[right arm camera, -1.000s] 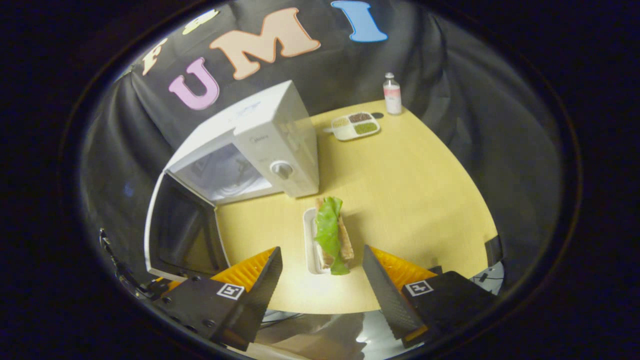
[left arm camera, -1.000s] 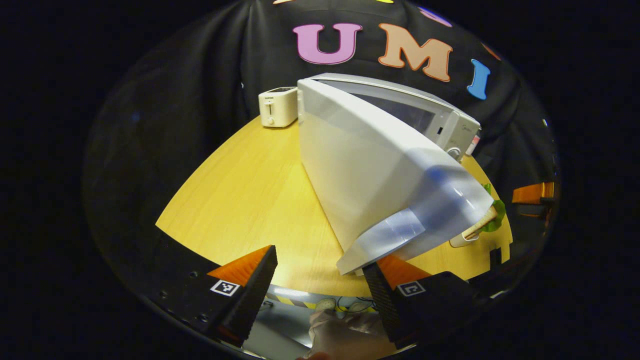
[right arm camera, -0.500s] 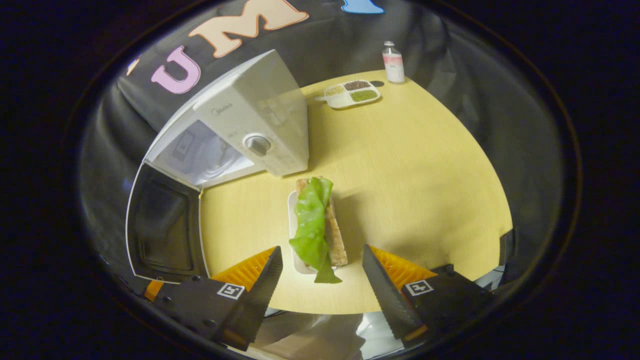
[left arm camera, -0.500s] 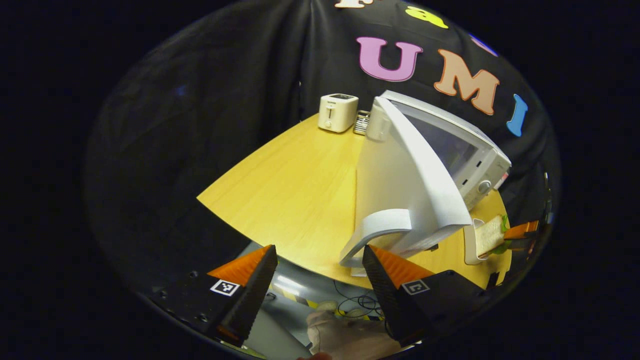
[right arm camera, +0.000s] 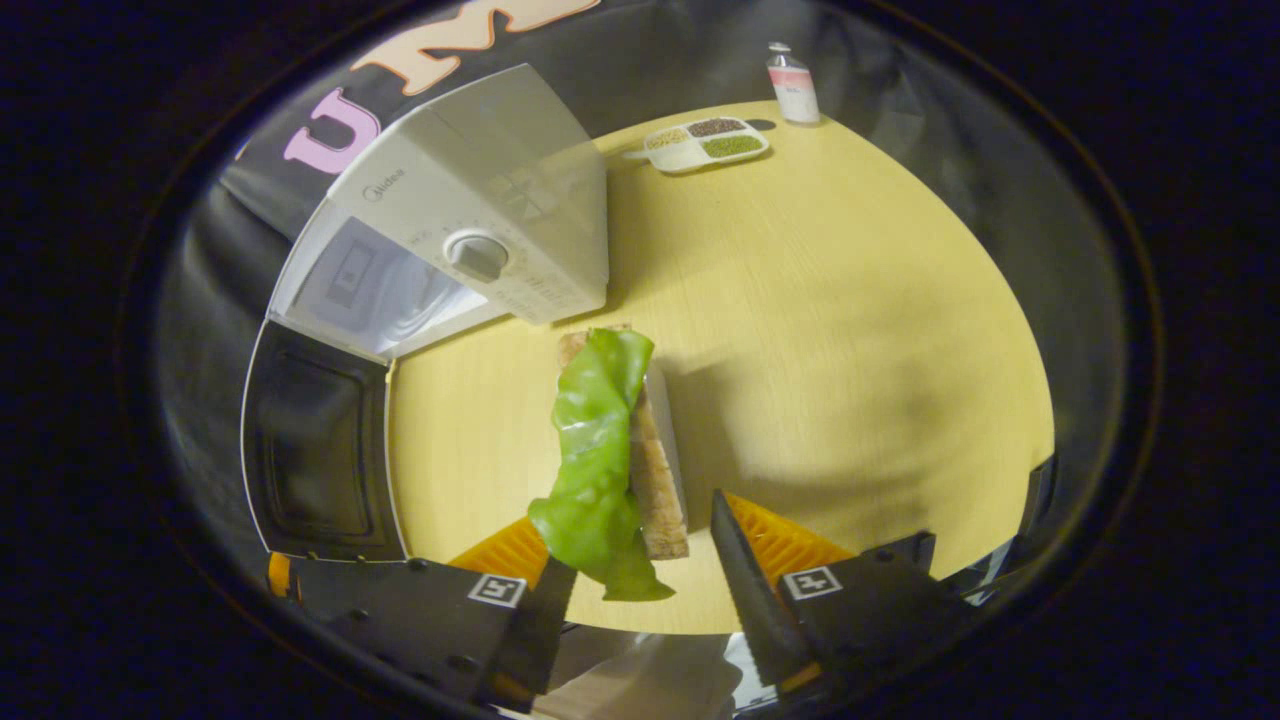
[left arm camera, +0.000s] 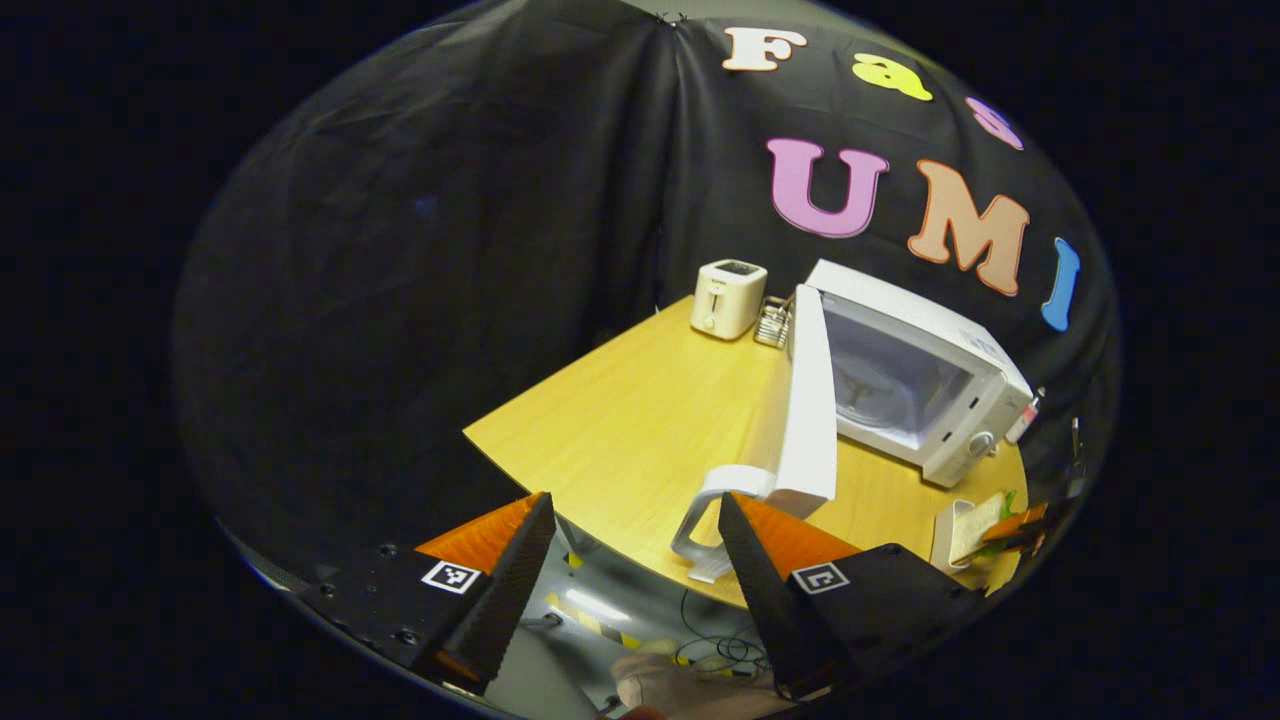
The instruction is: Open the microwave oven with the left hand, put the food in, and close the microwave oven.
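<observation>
Microwave door (left arm camera: 812, 400) swung wide, cavity clear for loading. My left claw (left arm camera: 632, 560) apart, near handle. My right claw (right arm camera: 640, 590) apart, straddling sandwich (right arm camera: 610, 450) on tabletop (right arm camera: 850, 330), not yet clamped.

Staged kitchen booth, wooden table (left arm camera: 620, 420), microwave (left arm camera: 920, 390), toaster (left arm camera: 728, 298), black cloth wall (left arm camera: 450, 200)

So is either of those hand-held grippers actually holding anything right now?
Nothing is clearly held. The left hand-held gripper is open, clear of the door handle. The right hand-held gripper brackets the sandwich's near end; a grip cannot be told.
</observation>
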A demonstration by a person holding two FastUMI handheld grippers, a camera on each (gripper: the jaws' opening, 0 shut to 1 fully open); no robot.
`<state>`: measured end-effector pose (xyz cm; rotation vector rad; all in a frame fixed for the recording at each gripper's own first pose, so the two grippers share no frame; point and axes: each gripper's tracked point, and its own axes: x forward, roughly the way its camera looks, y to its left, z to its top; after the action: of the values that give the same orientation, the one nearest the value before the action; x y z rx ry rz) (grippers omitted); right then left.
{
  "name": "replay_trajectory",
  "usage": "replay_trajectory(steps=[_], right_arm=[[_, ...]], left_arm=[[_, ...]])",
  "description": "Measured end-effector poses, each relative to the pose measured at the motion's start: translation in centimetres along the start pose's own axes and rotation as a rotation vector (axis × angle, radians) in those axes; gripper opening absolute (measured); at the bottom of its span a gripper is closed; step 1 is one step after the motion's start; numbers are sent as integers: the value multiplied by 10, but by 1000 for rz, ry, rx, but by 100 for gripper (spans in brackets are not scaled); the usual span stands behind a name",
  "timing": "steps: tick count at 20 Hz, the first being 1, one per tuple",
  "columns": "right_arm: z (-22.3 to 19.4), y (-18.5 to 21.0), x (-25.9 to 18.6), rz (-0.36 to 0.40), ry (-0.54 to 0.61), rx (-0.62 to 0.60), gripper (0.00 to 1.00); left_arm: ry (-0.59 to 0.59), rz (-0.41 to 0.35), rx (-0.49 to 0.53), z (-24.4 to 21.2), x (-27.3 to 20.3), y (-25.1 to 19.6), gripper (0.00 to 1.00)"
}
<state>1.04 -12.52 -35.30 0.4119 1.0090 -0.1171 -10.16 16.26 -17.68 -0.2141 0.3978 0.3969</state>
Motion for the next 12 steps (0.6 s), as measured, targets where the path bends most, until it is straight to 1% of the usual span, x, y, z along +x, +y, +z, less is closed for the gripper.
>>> replay_trajectory(steps=[1,3,5,6,7,8,9,10,12], right_arm=[[1,3,1,15,2,15,62],[2,4,-1,32,12,23,52],[5,3,-1,30,-10,39,37],[7,4,-4,28,-21,43,36],[10,6,-6,37,-29,49,30],[11,9,-10,49,-36,57,36],[13,11,-15,63,-46,67,31],[14,12,-20,74,-52,72,36],[14,12,-32,88,-58,89,36]], left_arm=[[-16,24,-5,2,-3,3,97],[-38,49,-36,5,-11,3,97],[-49,57,-88,4,-17,3,97],[-52,60,-111,2,-19,2,97],[-51,63,-128,0,-19,2,97],[-52,71,-135,-1,-18,4,97],[-58,83,-132,-1,-17,6,98],[-61,91,-129,-1,-17,6,97],[-68,99,-130,1,-17,6,97]])
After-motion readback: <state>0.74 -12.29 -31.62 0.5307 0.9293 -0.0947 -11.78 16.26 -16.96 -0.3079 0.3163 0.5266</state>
